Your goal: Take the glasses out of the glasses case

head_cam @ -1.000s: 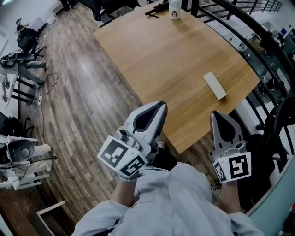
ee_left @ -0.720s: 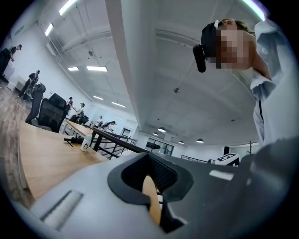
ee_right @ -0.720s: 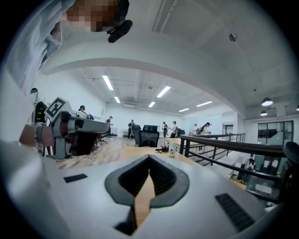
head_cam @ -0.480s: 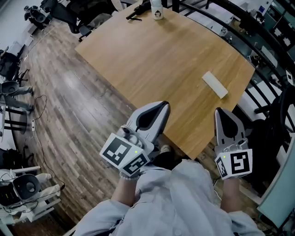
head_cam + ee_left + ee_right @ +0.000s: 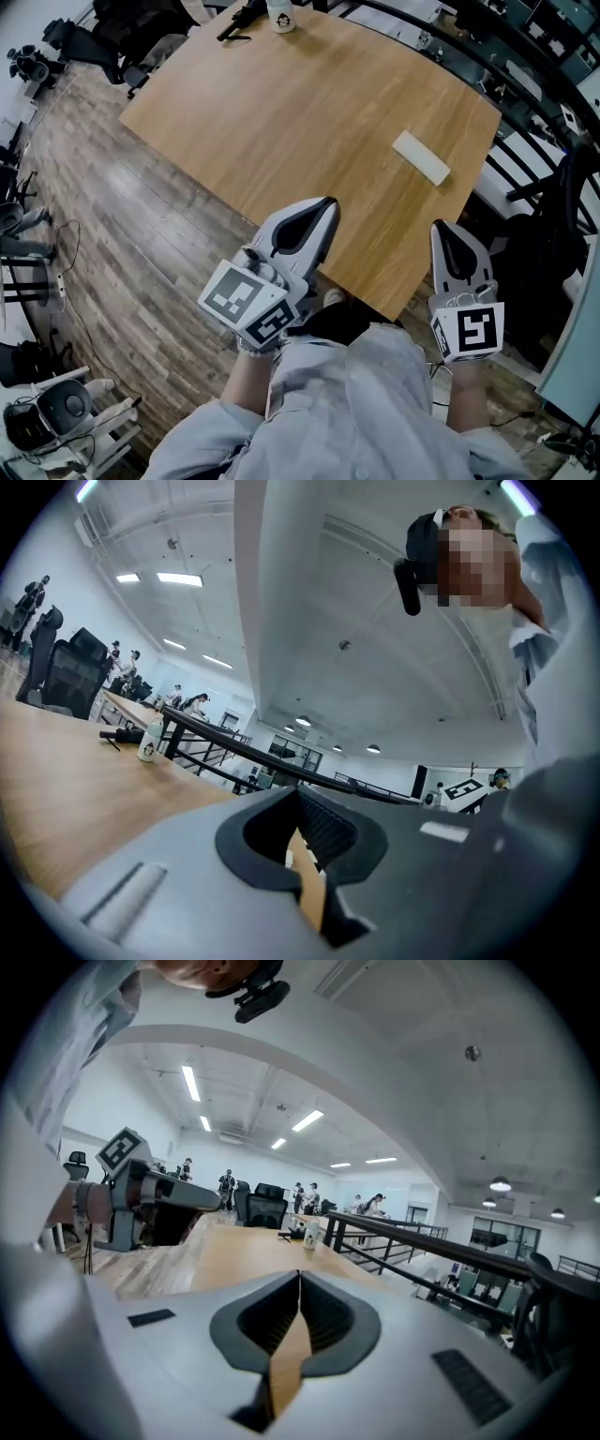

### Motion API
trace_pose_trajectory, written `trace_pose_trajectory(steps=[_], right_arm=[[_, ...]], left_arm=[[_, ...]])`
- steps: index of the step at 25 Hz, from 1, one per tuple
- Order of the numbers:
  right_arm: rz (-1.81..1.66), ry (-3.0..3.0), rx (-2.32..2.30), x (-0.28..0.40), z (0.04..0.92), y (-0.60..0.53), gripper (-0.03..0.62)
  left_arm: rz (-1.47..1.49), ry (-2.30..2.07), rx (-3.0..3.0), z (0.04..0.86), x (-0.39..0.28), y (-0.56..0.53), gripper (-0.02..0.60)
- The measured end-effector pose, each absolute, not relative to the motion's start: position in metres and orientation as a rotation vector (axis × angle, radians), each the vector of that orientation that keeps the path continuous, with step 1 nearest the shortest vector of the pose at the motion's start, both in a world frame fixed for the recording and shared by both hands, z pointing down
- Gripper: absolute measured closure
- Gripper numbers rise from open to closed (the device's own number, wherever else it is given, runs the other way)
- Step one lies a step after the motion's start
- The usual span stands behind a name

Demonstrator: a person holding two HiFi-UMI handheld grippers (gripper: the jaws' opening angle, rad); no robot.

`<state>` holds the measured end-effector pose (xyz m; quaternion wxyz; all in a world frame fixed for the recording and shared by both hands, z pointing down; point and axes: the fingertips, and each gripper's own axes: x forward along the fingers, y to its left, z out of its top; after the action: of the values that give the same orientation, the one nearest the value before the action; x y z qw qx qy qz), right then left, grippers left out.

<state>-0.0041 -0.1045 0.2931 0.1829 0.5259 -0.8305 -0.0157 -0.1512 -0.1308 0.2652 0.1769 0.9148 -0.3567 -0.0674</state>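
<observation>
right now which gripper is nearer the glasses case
Right. The right gripper is on the near side of the glasses case; the left gripper is farther off to the left.

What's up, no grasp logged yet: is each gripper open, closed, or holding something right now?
Left gripper: closed, fingers together, holding nothing.
Right gripper: closed, fingers together, holding nothing.

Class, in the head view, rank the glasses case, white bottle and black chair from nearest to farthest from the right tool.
1. Glasses case, on the table ahead of the right tool.
2. White bottle, table's far edge.
3. Black chair, on the floor, far left.
</observation>
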Motion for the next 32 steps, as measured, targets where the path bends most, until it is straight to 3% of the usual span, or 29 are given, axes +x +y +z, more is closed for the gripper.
trace_pose_trajectory(steps=[10, 24, 32], right_arm=[[-0.007, -2.241, 1.505, 0.043, 0.331, -0.131, 0.591], [0.025, -2.115, 1.354, 0.089, 0.408, -0.199, 0.454], [-0.01, -2.069, 1.23, 0.097, 0.447, -0.235, 0.433]], left_arm=[[-0.074, -0.891, 2.624, 0.299, -0.1, -0.163, 0.578], [0.04, -0.822, 2.534, 0.365, -0.039, -0.229, 0.578], [0.156, -0.844, 2.468, 0.413, -0.018, -0.269, 0.577]])
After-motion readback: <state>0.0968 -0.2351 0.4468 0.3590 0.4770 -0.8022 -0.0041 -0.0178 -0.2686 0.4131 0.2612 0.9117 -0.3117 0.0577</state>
